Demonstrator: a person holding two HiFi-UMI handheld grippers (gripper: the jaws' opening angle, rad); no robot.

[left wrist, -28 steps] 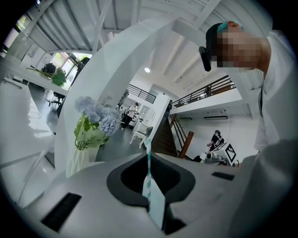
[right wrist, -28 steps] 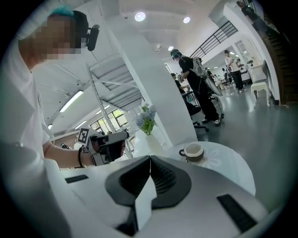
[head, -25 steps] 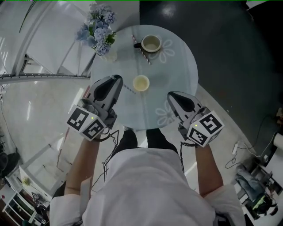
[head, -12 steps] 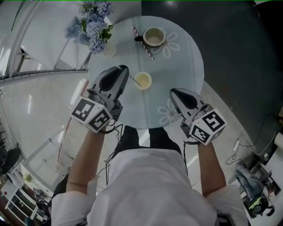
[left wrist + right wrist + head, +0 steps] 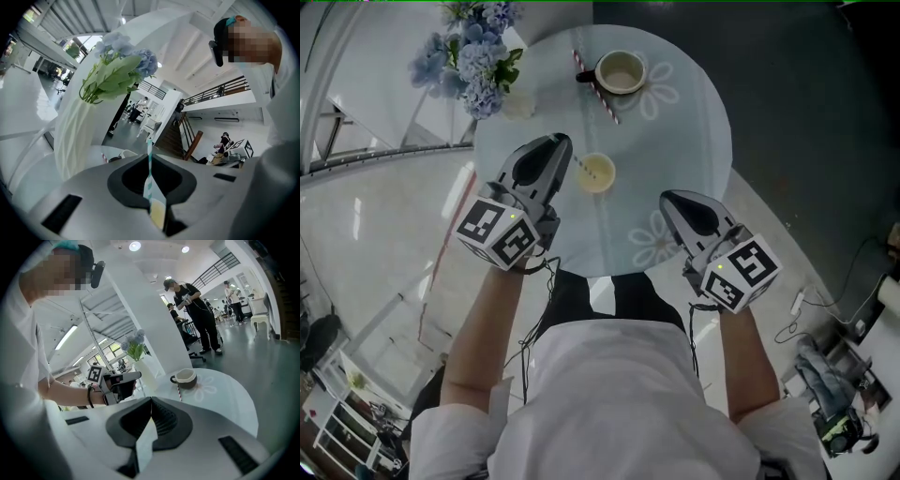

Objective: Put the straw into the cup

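Had left gripper (image 5: 559,146) clamped on teal-striped paper straw (image 5: 149,171), right gripper (image 5: 151,400) closed empty; likely needed tip centred above small pale-yellow cup (image 5: 596,172).

- Head view: even, rather dim, greyish light; the table (image 5: 675,178) looks pale and flat, with hardly a shadow on it.
- The pale floor (image 5: 375,244) at the left carries white streaks of glare; the dark floor (image 5: 825,141) at the right swallows detail.
- Straight lines bow toward that view's edges.
- Left gripper view: bright, whites nearly washed out, a round fisheye picture with black corners. The left tongs (image 5: 149,153), close to the lens, are soft, and the straw (image 5: 149,146) blurs at its near end.
- Right gripper view: round ceiling lamps (image 5: 135,246) and a strip lamp (image 5: 65,337) glow overhead. The grey floor (image 5: 262,352) has a dull sheen, the right tongs (image 5: 151,398) are soft, and the corners are black.
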